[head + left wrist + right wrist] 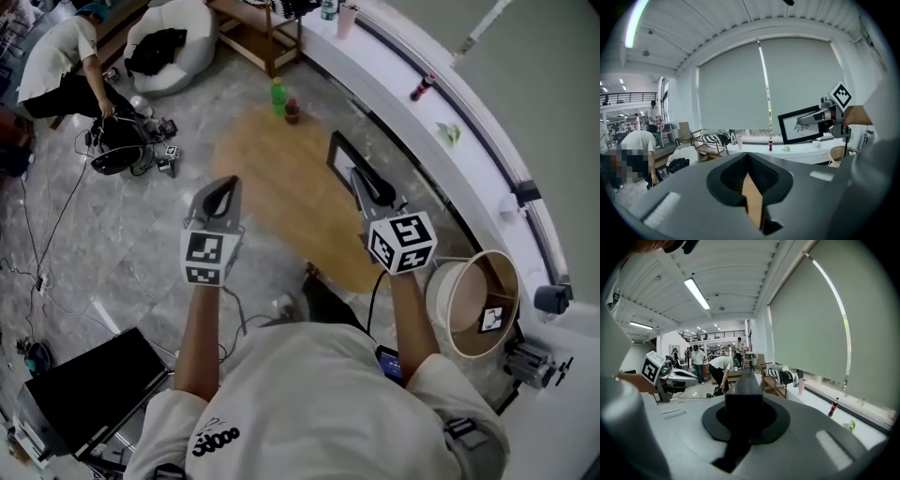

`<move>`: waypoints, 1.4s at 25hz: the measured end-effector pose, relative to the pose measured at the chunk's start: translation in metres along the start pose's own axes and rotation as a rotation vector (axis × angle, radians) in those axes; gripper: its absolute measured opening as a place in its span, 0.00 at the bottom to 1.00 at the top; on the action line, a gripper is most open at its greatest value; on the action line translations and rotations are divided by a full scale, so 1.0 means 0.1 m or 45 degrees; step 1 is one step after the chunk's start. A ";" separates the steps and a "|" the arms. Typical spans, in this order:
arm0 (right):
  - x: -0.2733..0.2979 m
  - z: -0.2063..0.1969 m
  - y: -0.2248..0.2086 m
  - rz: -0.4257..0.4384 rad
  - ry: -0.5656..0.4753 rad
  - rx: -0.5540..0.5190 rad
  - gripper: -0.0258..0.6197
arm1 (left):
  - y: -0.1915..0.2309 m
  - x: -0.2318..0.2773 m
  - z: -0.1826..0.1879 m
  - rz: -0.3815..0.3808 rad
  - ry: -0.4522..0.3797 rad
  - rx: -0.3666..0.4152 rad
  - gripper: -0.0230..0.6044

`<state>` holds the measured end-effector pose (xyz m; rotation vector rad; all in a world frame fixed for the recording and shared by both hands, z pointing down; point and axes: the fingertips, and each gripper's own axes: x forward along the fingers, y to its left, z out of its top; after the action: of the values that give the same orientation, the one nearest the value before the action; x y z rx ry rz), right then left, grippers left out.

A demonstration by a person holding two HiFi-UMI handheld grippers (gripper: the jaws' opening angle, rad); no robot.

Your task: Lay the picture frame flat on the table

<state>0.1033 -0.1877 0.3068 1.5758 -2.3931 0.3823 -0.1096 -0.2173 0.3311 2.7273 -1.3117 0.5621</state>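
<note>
1. My right tool (364,185) is clamped tight on the picture frame (339,155), gripping its edge.
2. Frame is upright over the desk (272,192), not flat.
3. My left tool (226,187) is closed and empty, off to the side.

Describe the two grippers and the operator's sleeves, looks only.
The left gripper and right gripper match: grey bodies tapering to black-lined jaws. Each carries a white cube with black square markers, and a thin dark cable trails back toward the person. The person wears a white short-sleeved T-shirt with a small black print by the left shoulder.
</note>
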 end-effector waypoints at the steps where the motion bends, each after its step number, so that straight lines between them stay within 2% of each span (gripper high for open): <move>1: 0.11 0.00 -0.07 0.008 0.012 0.005 0.06 | 0.05 0.10 -0.01 0.008 0.009 -0.006 0.05; 6: 0.61 -0.13 -0.41 0.051 0.066 0.049 0.06 | 0.20 0.64 -0.02 0.037 0.037 -0.022 0.05; 14: 1.28 -0.56 -0.79 0.105 0.153 0.105 0.06 | 0.28 1.26 -0.35 0.036 0.120 -0.040 0.05; 21: 1.74 -1.16 -0.97 0.150 0.252 0.184 0.06 | 0.22 1.67 -0.89 -0.008 0.211 -0.097 0.05; 35: 2.40 -2.33 -1.07 0.214 0.437 0.319 0.06 | 0.12 2.04 -1.93 -0.004 0.356 -0.238 0.05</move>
<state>0.1250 -0.3521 0.6161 1.2735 -2.2774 0.9374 -0.0598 -0.3359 0.5811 2.3976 -1.2232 0.7470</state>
